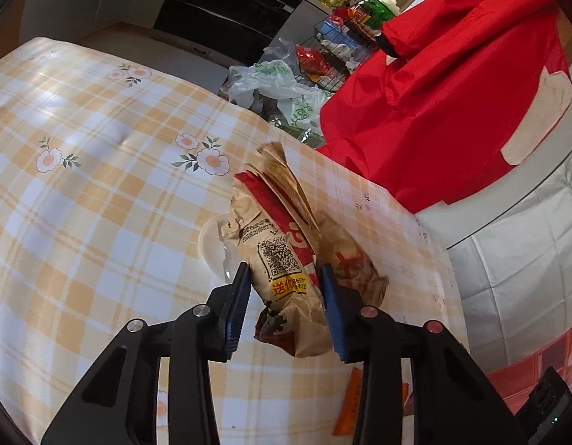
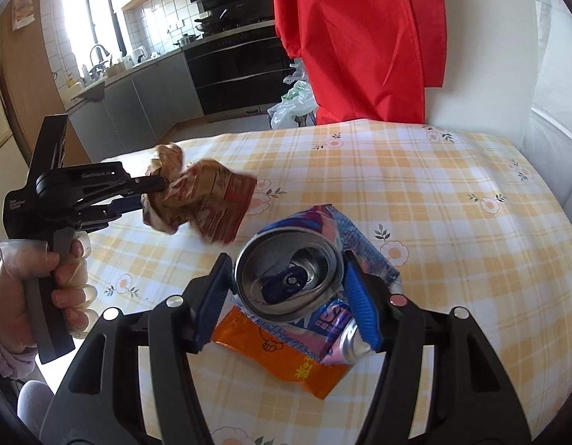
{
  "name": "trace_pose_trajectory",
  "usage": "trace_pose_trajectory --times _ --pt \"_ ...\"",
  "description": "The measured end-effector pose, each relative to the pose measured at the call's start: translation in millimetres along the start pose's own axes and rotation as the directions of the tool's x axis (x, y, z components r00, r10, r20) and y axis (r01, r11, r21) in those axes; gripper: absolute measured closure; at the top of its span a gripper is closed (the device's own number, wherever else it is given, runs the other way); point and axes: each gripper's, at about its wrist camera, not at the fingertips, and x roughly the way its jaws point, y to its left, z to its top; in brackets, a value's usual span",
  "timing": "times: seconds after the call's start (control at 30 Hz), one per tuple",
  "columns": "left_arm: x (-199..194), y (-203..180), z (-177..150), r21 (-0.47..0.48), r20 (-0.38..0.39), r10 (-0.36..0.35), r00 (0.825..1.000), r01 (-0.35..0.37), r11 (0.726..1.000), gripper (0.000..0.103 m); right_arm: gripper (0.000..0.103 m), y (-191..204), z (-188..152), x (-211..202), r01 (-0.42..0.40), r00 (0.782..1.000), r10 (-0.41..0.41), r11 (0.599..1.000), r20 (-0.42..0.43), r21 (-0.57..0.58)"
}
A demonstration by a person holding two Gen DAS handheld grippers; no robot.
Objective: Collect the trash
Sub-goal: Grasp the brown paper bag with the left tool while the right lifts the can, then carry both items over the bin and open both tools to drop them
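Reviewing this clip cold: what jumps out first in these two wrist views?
Both grippers are loaded at once: the left gripper is clamped on a crumpled brown paper bag, and the right gripper grips a crushed drink can, open top facing the camera. An orange wrapper lies on the checked tablecloth beneath the can, and a bright red cloth hangs beyond the table's far edge.

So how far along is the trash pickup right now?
Nothing visibly binned yet; no bin is in view. In hand: the left gripper is shut on the crumpled paper bag, lifted off the checked tablecloth, and the right gripper clamps the crushed can. Left: the orange wrapper lies on the cloth under the can, and a white lid-like piece sits behind the bag.
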Motion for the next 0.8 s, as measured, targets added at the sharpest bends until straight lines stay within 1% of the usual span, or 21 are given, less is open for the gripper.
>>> trace_pose_trajectory --times 0.2,0.3,0.43,0.57,0.67,0.8 --pt "-47 -21 -6 0.066 0.027 -0.074 0.997 0.072 0.995 0.069 0.044 5 -7 -31 -0.005 0.999 0.004 1.0 0.032 0.031" --pt "-75 -27 -13 0.097 0.032 -0.094 0.995 0.091 0.991 0.069 0.043 11 -13 -49 -0.011 0.999 0.009 0.999 0.041 0.04" --pt "-125 -26 -31 0.143 0.055 -0.114 0.992 0.105 0.984 0.069 0.044 20 -22 -72 -0.025 0.998 0.022 0.998 0.054 0.059" --pt "-176 -21 -58 0.214 0.075 -0.104 0.992 0.086 0.973 0.069 0.044 31 -34 -103 -0.046 0.996 0.041 0.996 0.076 0.072" --pt "-210 -16 -82 0.254 0.073 -0.092 0.993 0.071 0.964 0.069 0.044 38 -39 -126 -0.065 0.994 0.057 0.995 0.097 0.081" --pt "-252 -13 -122 0.335 0.06 -0.071 0.996 0.047 0.941 0.069 0.044 51 -44 -162 -0.086 0.988 0.076 0.994 0.134 0.073"
